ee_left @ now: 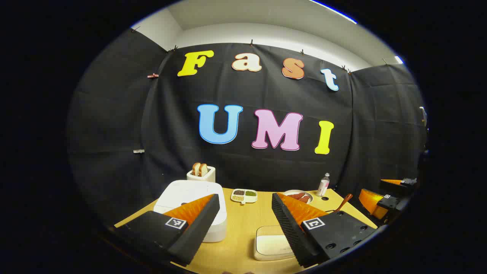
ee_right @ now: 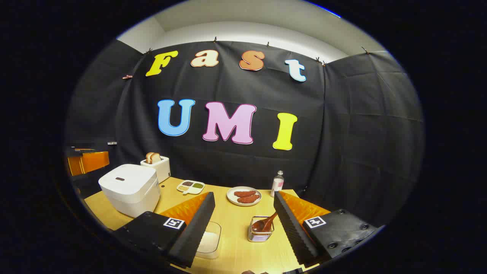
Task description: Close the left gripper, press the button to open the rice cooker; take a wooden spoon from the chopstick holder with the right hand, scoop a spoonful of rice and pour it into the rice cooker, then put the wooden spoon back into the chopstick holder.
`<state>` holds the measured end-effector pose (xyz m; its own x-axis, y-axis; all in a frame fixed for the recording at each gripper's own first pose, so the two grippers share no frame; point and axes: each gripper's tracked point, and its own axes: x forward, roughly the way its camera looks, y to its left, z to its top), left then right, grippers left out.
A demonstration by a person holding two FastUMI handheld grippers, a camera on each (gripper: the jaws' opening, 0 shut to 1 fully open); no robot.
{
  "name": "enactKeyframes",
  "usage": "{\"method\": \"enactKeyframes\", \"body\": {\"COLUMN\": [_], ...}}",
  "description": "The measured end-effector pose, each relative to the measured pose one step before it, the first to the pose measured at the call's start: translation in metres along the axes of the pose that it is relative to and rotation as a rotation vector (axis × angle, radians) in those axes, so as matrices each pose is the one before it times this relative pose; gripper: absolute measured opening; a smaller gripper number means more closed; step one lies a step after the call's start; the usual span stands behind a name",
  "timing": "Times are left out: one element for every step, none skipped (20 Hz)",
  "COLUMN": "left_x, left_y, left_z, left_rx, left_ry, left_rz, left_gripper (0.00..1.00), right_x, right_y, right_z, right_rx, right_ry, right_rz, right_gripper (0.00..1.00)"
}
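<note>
While the rice cooker (ee_right: 130,189) sat on the left of the desk (ee_right: 236,243) with its lid down, nothing had been started. The left gripper (ee_left: 245,220) hung over it with its fingers spread wide, so it had to squeeze closed first, then go down and push the button. Further right, the rice box (ee_right: 209,239) lay low, and the wooden spoon (ee_right: 265,223) stood in the chopstick holder (ee_right: 260,233). The right gripper (ee_right: 243,224) was wide apart too, holding nothing, near the spoon.
</note>
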<state>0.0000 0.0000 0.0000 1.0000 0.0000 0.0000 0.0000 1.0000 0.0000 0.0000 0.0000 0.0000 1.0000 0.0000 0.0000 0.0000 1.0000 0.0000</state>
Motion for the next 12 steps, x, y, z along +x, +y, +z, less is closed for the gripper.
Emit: {"method": "enactKeyframes", "body": {"left_x": [0.00301, 0.00257, 0.00153, 0.00226, -0.00073, -0.00052, 0.00003, -0.00194, -0.00211, -0.00243, -0.00167, -0.00249], "left_y": [0.00279, 0.00375, 0.00806, 0.00883, 0.00777, 0.00568, 0.00660, 0.00603, 0.00570, 0.00648, 0.00642, 0.00446], "left_z": [-0.00538, -0.00630, -0.00395, 0.00293, 0.00072, -0.00135, -0.00162, -0.00045, 0.00212, 0.00168, -0.00112, -0.00170], "left_rx": [-0.00354, -0.00232, 0.00657, 0.01036, 0.00444, -0.00144, -0.00151, 0.00211, 0.00600, 0.01010, 0.01289, 0.01509], "left_ry": [0.01442, 0.03302, 0.01364, -0.00852, -0.00419, 0.00122, 0.00340, -0.00077, -0.00884, -0.00808, -0.00175, -0.00165], "left_rz": [-0.00381, -0.00507, 0.00259, 0.00470, -0.00091, -0.00932, -0.00708, -0.00784, -0.00594, 0.00145, 0.00407, 0.00258], "left_gripper": [0.95, 0.95, 0.95, 0.95, 0.95, 0.95, 0.95, 0.95, 0.95, 0.95, 0.95, 0.95], "right_x": [-0.00032, -0.00101, -0.00102, -0.00053, -0.00144, -0.00161, -0.00103, -0.00186, -0.00268, -0.00223, -0.00295, -0.00259], "right_y": [0.00189, 0.00094, 0.00490, 0.00695, 0.00643, 0.00333, 0.00351, 0.00341, 0.00504, 0.00594, 0.00493, 0.00355], "right_z": [0.00904, 0.00486, -0.00282, -0.00103, 0.00081, 0.00180, 0.00252, -0.00076, -0.00200, -0.00050, -0.00043, 0.00024], "right_rx": [0.01059, 0.00371, 0.00495, 0.00511, 0.00305, 0.00547, 0.00576, -0.00035, -0.00260, -0.00323, -0.00121, -0.00069], "right_ry": [-0.02709, -0.00451, 0.00793, 0.00993, 0.00809, 0.00130, -0.00267, 0.00211, 0.00301, 0.00479, 0.00483, 0.00125], "right_rz": [-0.01054, -0.02064, -0.01153, -0.00300, -0.00513, -0.00989, -0.01094, -0.01183, -0.00325, 0.00137, -0.00118, -0.00576], "right_gripper": [0.98, 1.00, 0.98, 0.98, 0.98, 0.98, 0.98, 0.98, 0.98, 0.98, 0.98, 0.98]}}
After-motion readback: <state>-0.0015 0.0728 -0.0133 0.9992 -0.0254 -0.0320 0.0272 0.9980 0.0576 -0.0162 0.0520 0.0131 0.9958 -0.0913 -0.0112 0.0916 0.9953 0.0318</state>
